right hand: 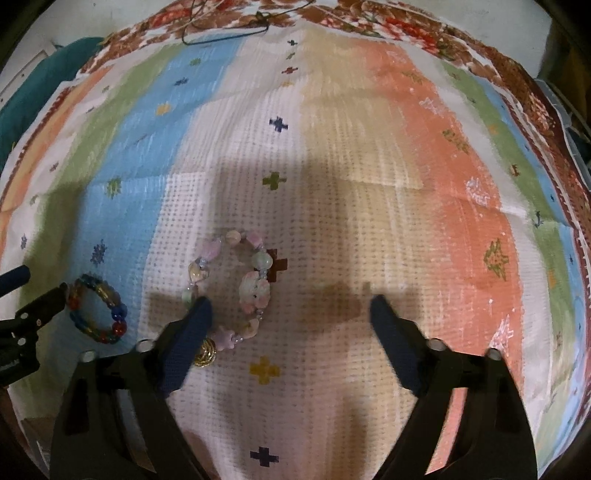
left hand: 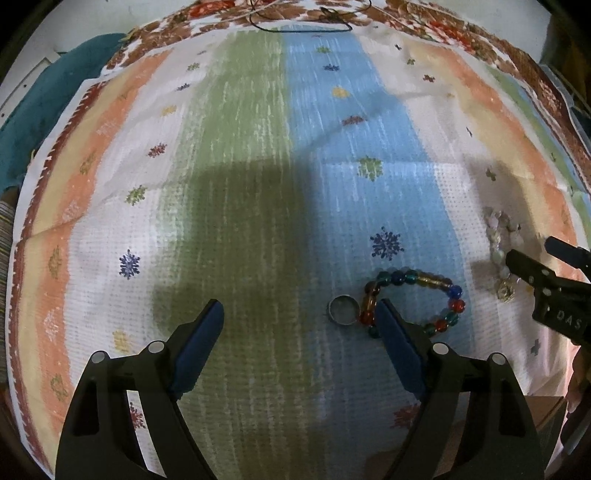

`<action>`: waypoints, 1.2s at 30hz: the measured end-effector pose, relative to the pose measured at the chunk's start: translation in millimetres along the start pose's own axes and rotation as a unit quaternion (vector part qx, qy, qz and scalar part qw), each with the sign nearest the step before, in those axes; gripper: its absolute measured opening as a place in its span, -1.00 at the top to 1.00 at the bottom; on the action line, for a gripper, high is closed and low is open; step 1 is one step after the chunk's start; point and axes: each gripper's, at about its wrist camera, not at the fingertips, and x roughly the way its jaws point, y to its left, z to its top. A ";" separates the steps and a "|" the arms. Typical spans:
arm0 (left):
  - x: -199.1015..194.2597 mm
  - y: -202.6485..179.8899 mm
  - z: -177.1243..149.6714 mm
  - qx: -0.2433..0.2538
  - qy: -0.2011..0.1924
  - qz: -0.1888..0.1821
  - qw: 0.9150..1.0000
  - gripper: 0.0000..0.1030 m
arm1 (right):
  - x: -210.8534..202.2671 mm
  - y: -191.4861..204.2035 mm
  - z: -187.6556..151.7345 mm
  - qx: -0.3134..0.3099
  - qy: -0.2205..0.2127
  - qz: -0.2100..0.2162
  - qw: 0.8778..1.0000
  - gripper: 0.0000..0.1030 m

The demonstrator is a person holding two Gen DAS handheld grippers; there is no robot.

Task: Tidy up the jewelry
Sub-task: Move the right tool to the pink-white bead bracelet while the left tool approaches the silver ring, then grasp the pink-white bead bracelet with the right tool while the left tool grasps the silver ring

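- Two grippers work over one striped cloth [left hand: 258,155] that covers the whole surface; its stripes are green, blue, white, cream and orange, with small flower and cross marks stitched on them.
- At the far edge of the cloth we see a brown and red flowered border [right hand: 406,26], and on it lies a thin dark cord [left hand: 303,26] in a loose loop.
- Beyond the far left corner we see a teal fabric [left hand: 44,96] against a pale wall; the rest of the room is too dark to tell.
- Our left gripper [left hand: 301,308] has its blue-padded fingers spread wide and holds nothing.
- A small metal ring [left hand: 343,310] lies on the blue stripe between these fingers, just beside the right one.
- A bracelet of round coloured beads [left hand: 417,295] lies flat next to the ring; the right fingertip of the left gripper covers a part of it, and we cannot tell if they touch.
- Our right gripper [right hand: 290,304] is also wide open and empty.
- A pastel bracelet [right hand: 236,280] with pink, white and pale green beads lies on the white stripe, with a gold ball charm [right hand: 205,356] at its near end; the left finger of the right gripper stands over its left side.
- On the side of the right gripper, in the left wrist view, we can read the letters "DAS" [left hand: 567,320]; more letters may follow but they are cut off.
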 end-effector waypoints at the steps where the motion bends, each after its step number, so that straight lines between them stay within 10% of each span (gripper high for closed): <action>1: 2.3 -0.2 0.1 0.000 0.003 -0.001 1.000 -0.59 | 1.3 -1.9 -0.5 0.006 0.002 0.000 1.000 -0.48; 25: 6.6 8.3 -2.1 -0.026 0.012 -0.041 0.999 0.12 | -1.9 2.1 -3.1 -0.024 -0.011 -0.001 1.000 0.67; 36: 6.9 4.3 -1.9 -0.013 0.008 -0.053 0.998 0.31 | -3.1 1.4 -4.1 -0.027 -0.016 0.001 1.000 0.70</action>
